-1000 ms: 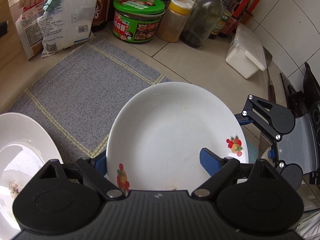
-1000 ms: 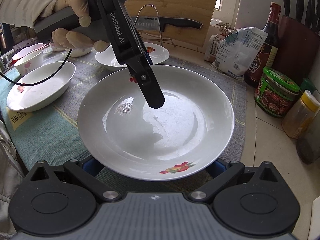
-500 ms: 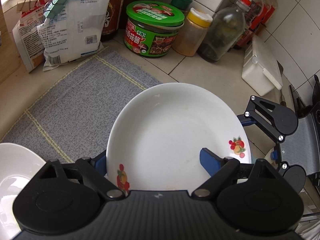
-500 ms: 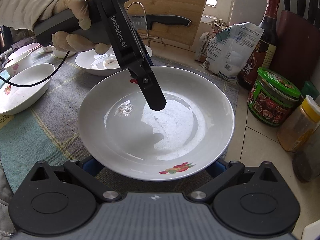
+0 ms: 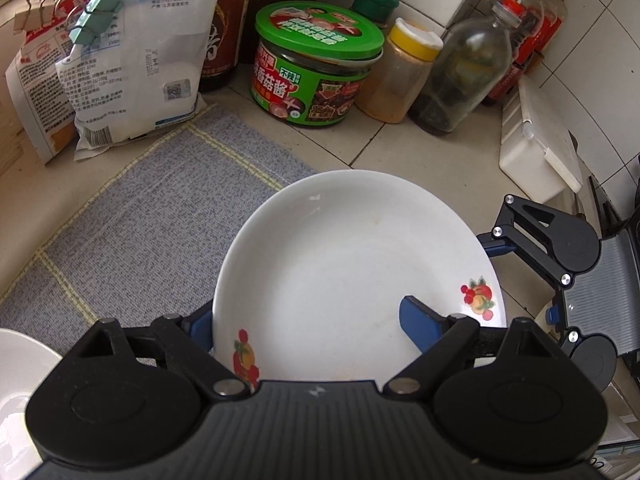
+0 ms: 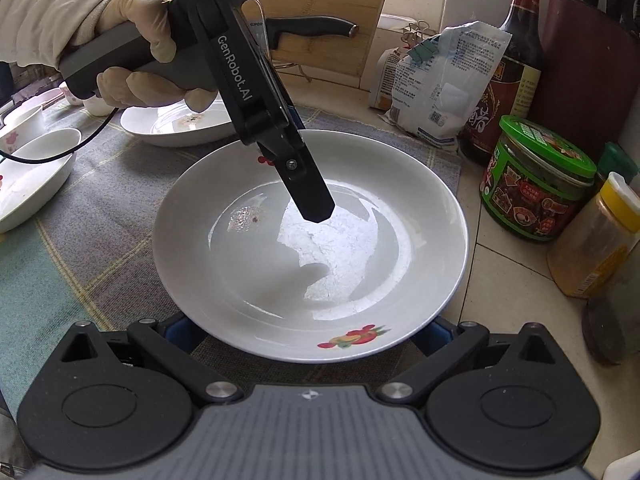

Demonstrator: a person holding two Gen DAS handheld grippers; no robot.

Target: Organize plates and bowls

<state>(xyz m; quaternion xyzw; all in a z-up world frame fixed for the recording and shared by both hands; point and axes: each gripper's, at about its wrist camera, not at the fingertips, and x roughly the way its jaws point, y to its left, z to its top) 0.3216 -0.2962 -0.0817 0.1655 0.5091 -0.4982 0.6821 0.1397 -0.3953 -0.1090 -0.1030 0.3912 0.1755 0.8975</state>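
Right gripper (image 6: 308,332): fingers set wide, one at each side under the near rim of the plate; whether contact is made cannot be told.
Plate (image 6: 360,264): white, deep, fruit print at near and far rim; carried above the mat edge, half over the bare tiled table (image 6: 500,280).
Left gripper (image 5: 308,320): fingers clamped on the plate rim, one blue pad (image 5: 420,324) laid inside the dish, the other behind the rim; seen from the right wrist as a black finger reaching down into the bowl of the plate, held by a gloved hand (image 6: 136,64).
Mat (image 6: 80,240): grey and teal checked cloth, spread on the table left of the plate.
Second plate (image 6: 180,124): white, on the mat behind the held plate, crumbs inside.
Oval dish (image 6: 28,176): white, at the left on the mat.
Jar (image 6: 536,184): green lid, just right of the plate.
Spice bottle (image 6: 596,240): yellow cap, beside the jar.
Bag (image 6: 448,88): clipped, leaning behind the mat.
Sauce bottle (image 6: 508,64): dark, behind the bag.
Knife (image 6: 312,28): on a rack before the wooden board, far side.
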